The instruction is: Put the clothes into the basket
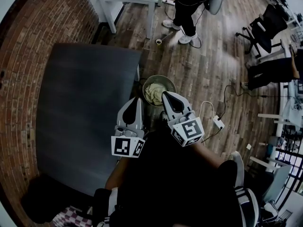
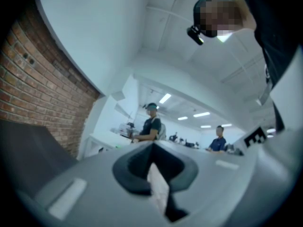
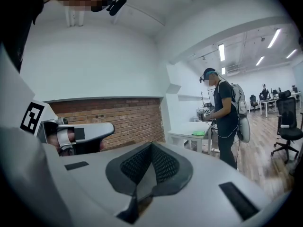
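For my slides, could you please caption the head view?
Left gripper and right gripper, both shut, near the basket holding cream clothes.

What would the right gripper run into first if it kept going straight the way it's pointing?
Probably nothing nearby. The right gripper, jaws shut and empty, points almost level; its line seems to pass above the basket toward the brick wall, beside the white table. Depth is unclear.

Basket (image 1: 159, 76) mouth open from above; dark table (image 1: 80, 117) edge close left; brick wall (image 1: 28, 56) beyond; bare floor (image 1: 203, 79) right.
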{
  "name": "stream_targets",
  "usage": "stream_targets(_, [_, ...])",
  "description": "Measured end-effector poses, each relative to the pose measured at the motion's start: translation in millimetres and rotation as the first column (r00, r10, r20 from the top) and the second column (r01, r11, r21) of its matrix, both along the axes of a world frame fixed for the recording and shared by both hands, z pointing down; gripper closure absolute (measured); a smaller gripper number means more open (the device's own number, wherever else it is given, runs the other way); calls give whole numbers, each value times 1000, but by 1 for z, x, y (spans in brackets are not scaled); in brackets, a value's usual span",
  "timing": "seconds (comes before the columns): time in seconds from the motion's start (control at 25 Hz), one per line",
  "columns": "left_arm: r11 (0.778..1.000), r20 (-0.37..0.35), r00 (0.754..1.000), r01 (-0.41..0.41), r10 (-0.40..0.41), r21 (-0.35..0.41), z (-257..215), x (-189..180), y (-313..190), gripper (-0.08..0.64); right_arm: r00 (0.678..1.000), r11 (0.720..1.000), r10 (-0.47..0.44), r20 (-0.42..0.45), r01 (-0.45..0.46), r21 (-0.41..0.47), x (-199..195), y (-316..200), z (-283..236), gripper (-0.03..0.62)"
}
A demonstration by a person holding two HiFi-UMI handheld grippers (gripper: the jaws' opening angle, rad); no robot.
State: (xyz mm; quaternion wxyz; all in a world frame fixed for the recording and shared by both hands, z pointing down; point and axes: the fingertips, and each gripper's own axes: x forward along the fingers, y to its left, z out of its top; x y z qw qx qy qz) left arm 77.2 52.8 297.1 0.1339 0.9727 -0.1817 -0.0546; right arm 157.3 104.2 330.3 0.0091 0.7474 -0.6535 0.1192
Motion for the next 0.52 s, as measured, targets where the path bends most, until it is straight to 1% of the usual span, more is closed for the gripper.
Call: stream_targets(0.52, [1000,1,1000,-10,10,-1,-1,4,0,557,1000,1000,5,0,-5,-6,3,0,0,588])
